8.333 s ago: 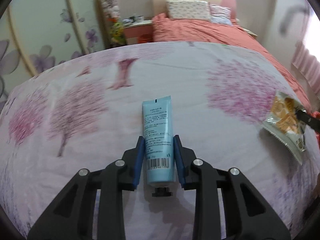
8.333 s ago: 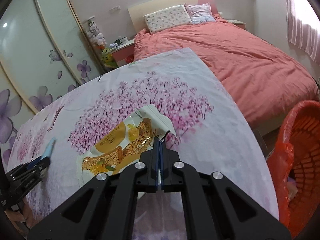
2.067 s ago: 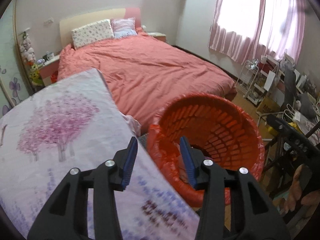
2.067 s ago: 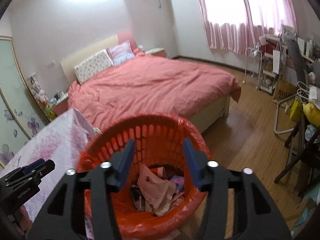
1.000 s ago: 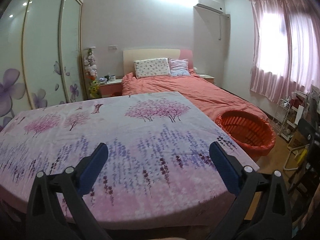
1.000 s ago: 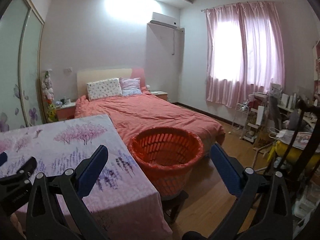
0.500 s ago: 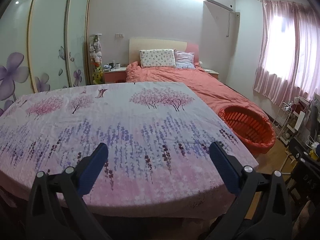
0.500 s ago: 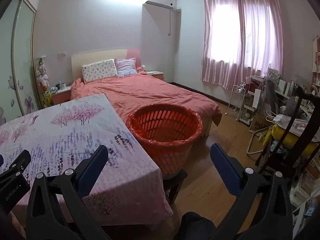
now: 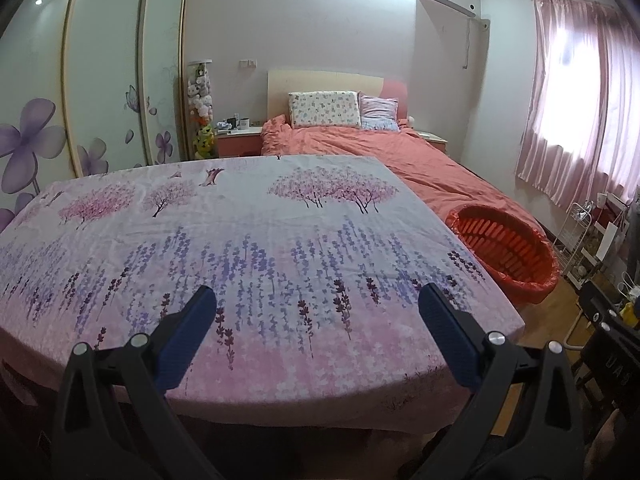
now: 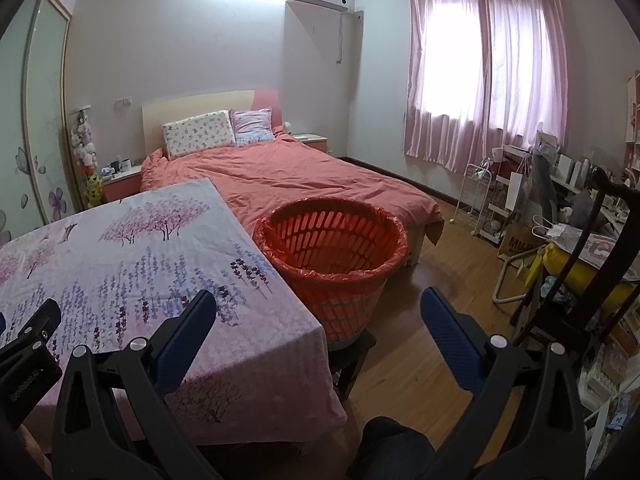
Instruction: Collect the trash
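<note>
My left gripper (image 9: pixel 318 312) is wide open and empty, held back from the near edge of the table with its flowered cloth (image 9: pixel 248 248). My right gripper (image 10: pixel 318 314) is wide open and empty, over the table's right corner and the floor. The orange basket (image 10: pixel 332 240), lined with a red bag, stands on a low stool at the table's right side; it also shows in the left wrist view (image 9: pixel 504 252). No trash shows on the cloth. The basket's contents are hidden from here.
A bed with a coral cover (image 10: pixel 296 180) lies behind the table and basket. A wardrobe with flower panels (image 9: pixel 100 92) is at the left. A chair, a white rack (image 10: pixel 480 200) and clutter crowd the right. Wooden floor (image 10: pixel 412 352) lies in front of the basket.
Both grippers pulled back from the basket and opened wide over the last two seconds. Since half a second ago the views have barely shifted.
</note>
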A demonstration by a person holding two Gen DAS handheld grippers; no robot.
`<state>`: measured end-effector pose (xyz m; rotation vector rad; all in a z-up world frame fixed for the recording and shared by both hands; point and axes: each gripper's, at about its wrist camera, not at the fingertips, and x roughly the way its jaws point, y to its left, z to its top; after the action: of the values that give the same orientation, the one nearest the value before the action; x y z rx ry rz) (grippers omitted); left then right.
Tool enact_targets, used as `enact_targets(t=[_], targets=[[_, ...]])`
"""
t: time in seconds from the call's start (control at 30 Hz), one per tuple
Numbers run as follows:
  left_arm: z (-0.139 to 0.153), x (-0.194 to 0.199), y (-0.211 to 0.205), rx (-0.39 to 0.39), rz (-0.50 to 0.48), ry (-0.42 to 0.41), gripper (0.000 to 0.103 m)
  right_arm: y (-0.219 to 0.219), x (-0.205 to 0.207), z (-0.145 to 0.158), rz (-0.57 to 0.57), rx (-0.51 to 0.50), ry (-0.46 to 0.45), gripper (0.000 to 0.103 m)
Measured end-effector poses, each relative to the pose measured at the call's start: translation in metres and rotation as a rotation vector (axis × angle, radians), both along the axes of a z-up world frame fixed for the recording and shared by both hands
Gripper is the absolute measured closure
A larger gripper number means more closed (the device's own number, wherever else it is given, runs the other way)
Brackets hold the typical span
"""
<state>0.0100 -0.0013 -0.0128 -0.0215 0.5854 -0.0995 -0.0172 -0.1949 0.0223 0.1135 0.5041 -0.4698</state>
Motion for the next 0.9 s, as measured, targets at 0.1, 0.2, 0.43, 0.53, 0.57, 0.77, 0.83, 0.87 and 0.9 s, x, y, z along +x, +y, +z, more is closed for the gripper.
enact_targets(t=[0.1, 0.2, 0.43, 0.53, 0.57, 0.77, 0.83, 0.87, 0.9], targets=[[0.000, 0.000, -0.001, -0.001, 0.001, 0.008, 0.004, 0.000, 0.000, -0.001, 0.000, 0.004, 0.008, 0.002], [0.000, 0.000, -0.001, -0.002, 0.004, 0.014, 0.004, 0.000, 0.000, -0.001, 0.000, 0.013, 0.013, 0.002], [0.003, -0.003, -0.003, -0.001, 0.006, 0.007, 0.004, 0.001, -0.002, 0.001, 0.003, 0.016, 0.012, 0.002], [0.004, -0.005, -0.003, 0.005, 0.008, -0.002, 0.004, 0.000, -0.002, 0.001, 0.005, 0.023, 0.015, 0.002], [0.005, -0.005, -0.003, 0.006, 0.010, -0.005, 0.004, 0.000, -0.003, 0.001, 0.006, 0.027, 0.016, 0.002], [0.008, -0.008, -0.004, 0.021, 0.035, -0.023, 0.004, -0.001, -0.003, 0.001, 0.006, 0.028, 0.015, 0.002], [0.009, -0.009, -0.004, 0.025, 0.040, -0.025, 0.004, -0.001, -0.003, 0.002, 0.006, 0.027, 0.013, 0.002], [0.010, -0.009, -0.004, 0.029, 0.044, -0.027, 0.004, 0.000, -0.003, 0.002, 0.006, 0.027, 0.012, 0.002], [0.010, -0.009, -0.004, 0.034, 0.048, -0.028, 0.004, 0.000, -0.004, 0.002, 0.004, 0.026, 0.011, 0.002]])
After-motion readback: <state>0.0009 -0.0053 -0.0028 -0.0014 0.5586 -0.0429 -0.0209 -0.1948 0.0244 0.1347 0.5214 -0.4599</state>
